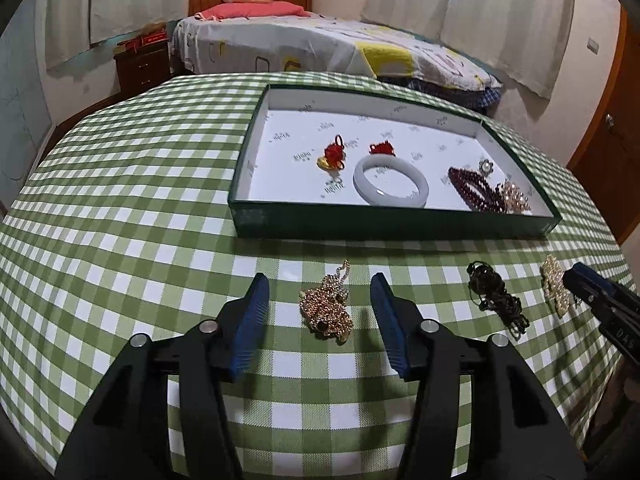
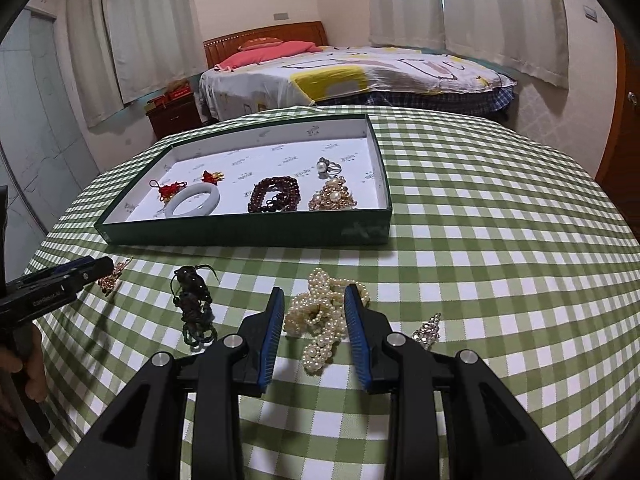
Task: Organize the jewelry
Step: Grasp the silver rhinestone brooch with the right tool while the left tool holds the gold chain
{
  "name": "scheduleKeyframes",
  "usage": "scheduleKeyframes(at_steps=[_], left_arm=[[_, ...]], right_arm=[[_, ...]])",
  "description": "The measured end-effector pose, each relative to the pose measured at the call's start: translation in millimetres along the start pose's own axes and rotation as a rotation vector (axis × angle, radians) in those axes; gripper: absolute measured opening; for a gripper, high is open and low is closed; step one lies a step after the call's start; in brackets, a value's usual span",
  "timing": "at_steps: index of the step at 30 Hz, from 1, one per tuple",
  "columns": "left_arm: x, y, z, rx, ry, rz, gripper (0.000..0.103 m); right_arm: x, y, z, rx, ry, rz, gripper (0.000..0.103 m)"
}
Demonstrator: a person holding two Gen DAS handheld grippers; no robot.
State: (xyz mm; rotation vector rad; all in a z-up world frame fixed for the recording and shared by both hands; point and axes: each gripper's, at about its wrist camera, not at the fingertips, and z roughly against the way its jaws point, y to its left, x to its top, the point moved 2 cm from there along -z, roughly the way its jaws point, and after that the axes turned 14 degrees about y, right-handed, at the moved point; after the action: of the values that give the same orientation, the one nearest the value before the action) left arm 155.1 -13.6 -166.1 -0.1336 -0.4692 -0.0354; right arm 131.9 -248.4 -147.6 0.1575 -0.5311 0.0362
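My left gripper [image 1: 320, 292] has its jaws spread, a heap of fine gold chain [image 1: 326, 310] lying loose between the ribbed blue pads, touching neither. My right gripper [image 2: 314, 300] has its jaws partly parted around a bunched strand of round cream pearls [image 2: 320, 316]; whether the pads press on it I cannot tell. Both pieces lie on the green-and-white checked cloth of the surface [image 2: 480, 240], along with a dark knotted cord piece [image 2: 192, 304] and a small glittery brooch [image 2: 428, 326]. Behind them sits one shallow rectangular green box [image 2: 248, 234] with a white printed lining. In it I count two red knotted charms, one smooth pale bangle [image 2: 194, 202], one coil of dark red beads [image 2: 274, 200], one pearl ring [image 2: 326, 167] and one gold-and-pearl cluster [image 2: 332, 198].
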Motion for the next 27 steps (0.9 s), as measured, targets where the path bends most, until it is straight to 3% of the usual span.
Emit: scheduleKeyframes(at_steps=[4,7,13,27], left_arm=[[-0.2,-1.4,-3.6,0.008,0.015,-0.017,0.05],[-1.6,-4.1,-10.7,-0.002,0.039,-0.03,0.037],[-5.1,-13.9,-14.4,0.054,0.015,-0.107,0.016],[-6.6,-8.7,-11.8,0.037,0.008,-0.079,0.013]], right_arm=[[-0.4,-0.8,-0.5,-0.001,0.0,-0.003,0.032],[-0.5,-2.6,0.4,-0.004,-0.002,-0.008,0.032],[-0.3,-8.5,3.0,-0.02,-0.009,-0.023,0.032],[-5.8,-36.8,6.0,-0.095,-0.017,-0.111,0.033]])
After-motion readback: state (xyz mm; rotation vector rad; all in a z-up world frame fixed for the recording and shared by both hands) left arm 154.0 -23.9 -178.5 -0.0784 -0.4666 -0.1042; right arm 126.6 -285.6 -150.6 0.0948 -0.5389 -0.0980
